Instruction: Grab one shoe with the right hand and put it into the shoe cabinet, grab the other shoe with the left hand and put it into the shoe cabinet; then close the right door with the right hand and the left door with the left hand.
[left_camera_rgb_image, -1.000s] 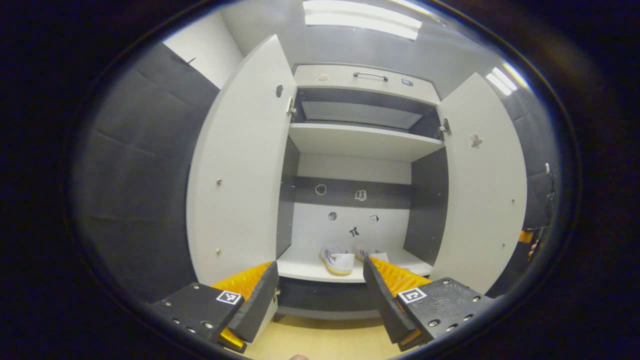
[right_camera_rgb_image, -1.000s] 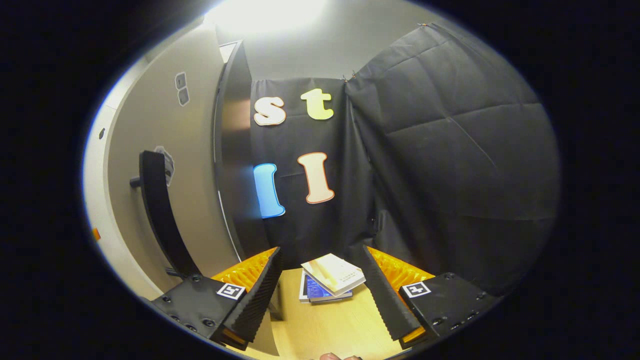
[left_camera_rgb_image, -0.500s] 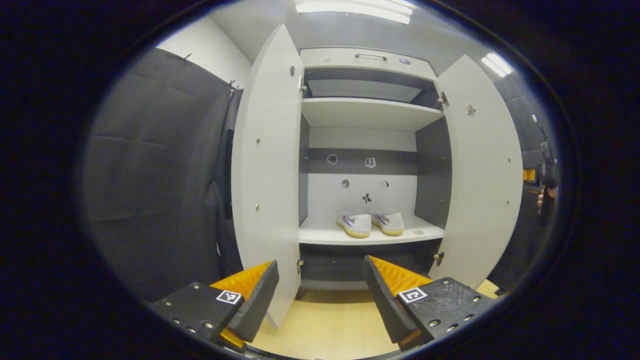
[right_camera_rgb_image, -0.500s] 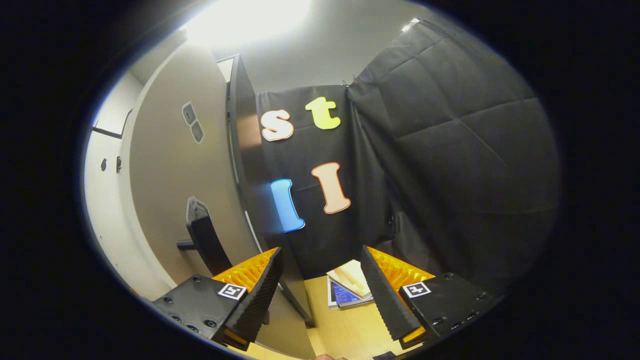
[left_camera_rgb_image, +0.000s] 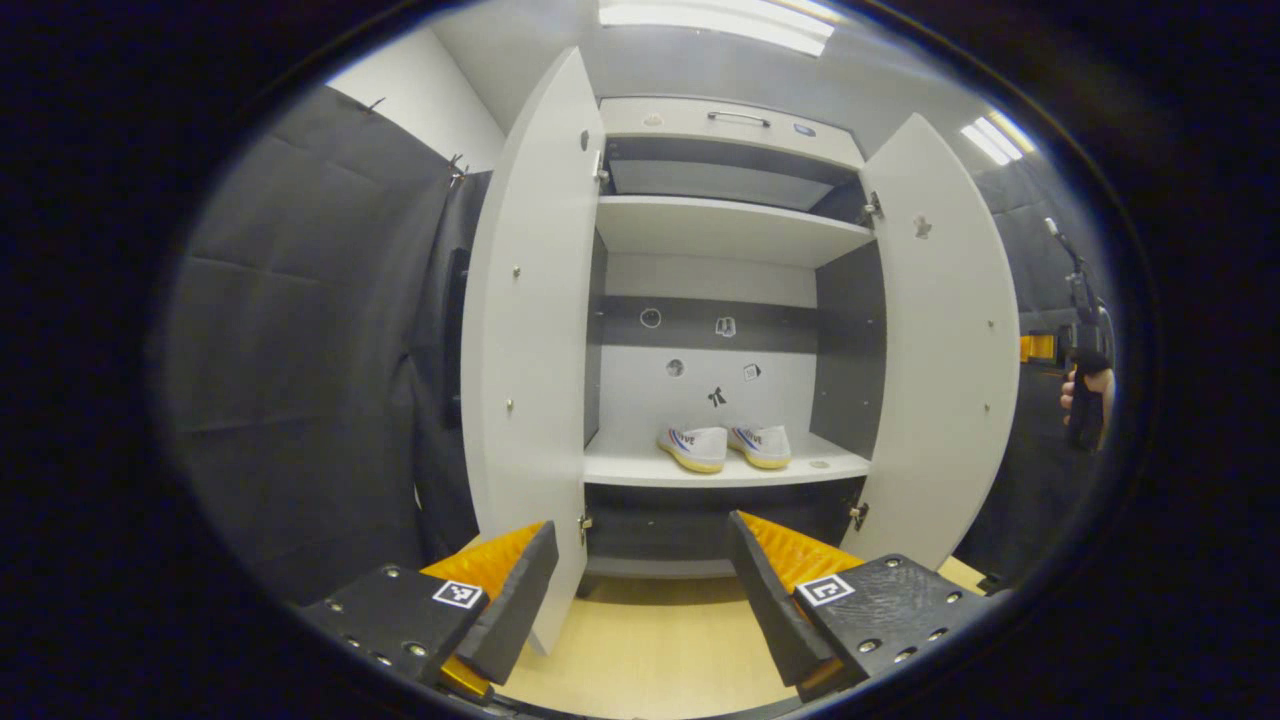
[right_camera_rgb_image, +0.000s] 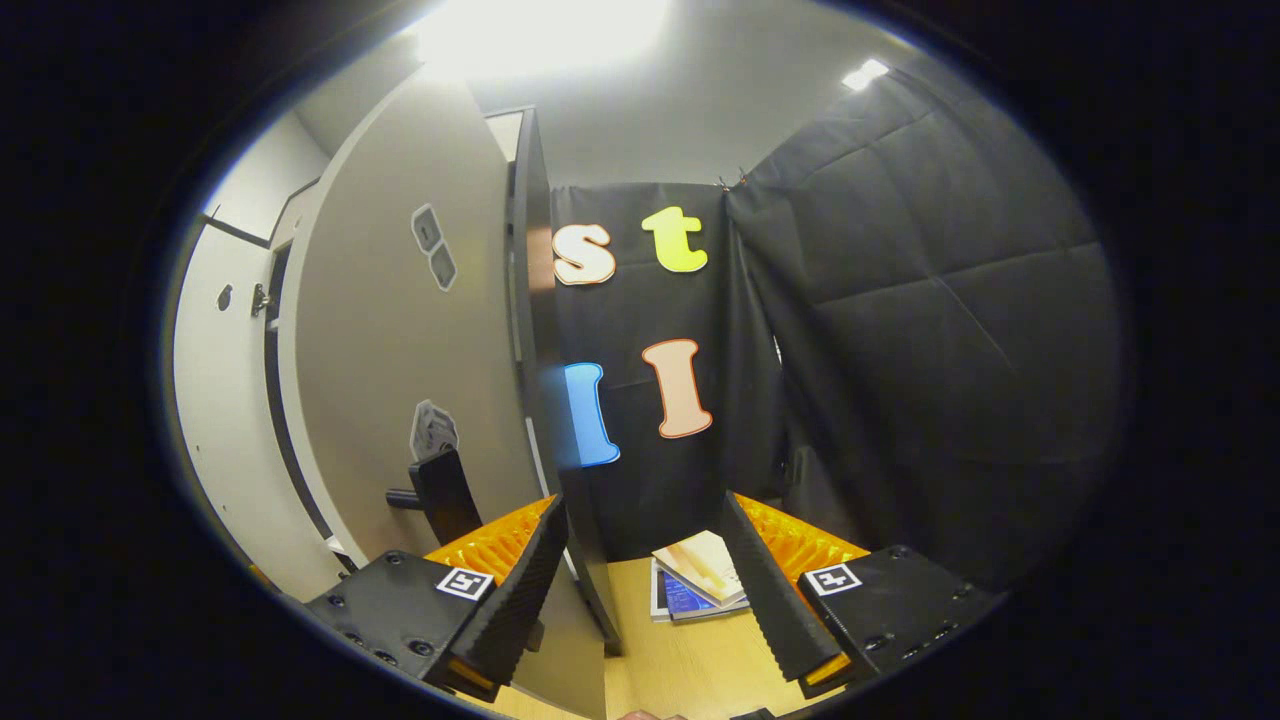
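Observation:
In the left gripper view two white shoes (left_camera_rgb_image: 725, 447) with yellow soles sit side by side on the lower shelf (left_camera_rgb_image: 640, 470) of the open shoe cabinet. Its left door (left_camera_rgb_image: 525, 330) and right door (left_camera_rgb_image: 945, 340) both stand wide open. My left gripper (left_camera_rgb_image: 642, 590) is open and empty, well back from the cabinet above the floor. Far right, a hand holds the right gripper (left_camera_rgb_image: 1085, 385) outside the right door. In the right gripper view my right gripper (right_camera_rgb_image: 648, 590) is open and empty, close beside the right door's outer face (right_camera_rgb_image: 410, 370) and its dark handle (right_camera_rgb_image: 440, 490).
Black cloth walls close in both sides. A stack of books (right_camera_rgb_image: 700, 580) lies on the wooden floor (right_camera_rgb_image: 680, 670) ahead of the right gripper. An upper shelf (left_camera_rgb_image: 720, 230) and a top drawer with a handle (left_camera_rgb_image: 738, 118) belong to the cabinet.
The left gripper has pulled back from the cabinet, so both doors and the shoes look farther away. The right gripper has swung along the right door's outer face, the handle now lower.

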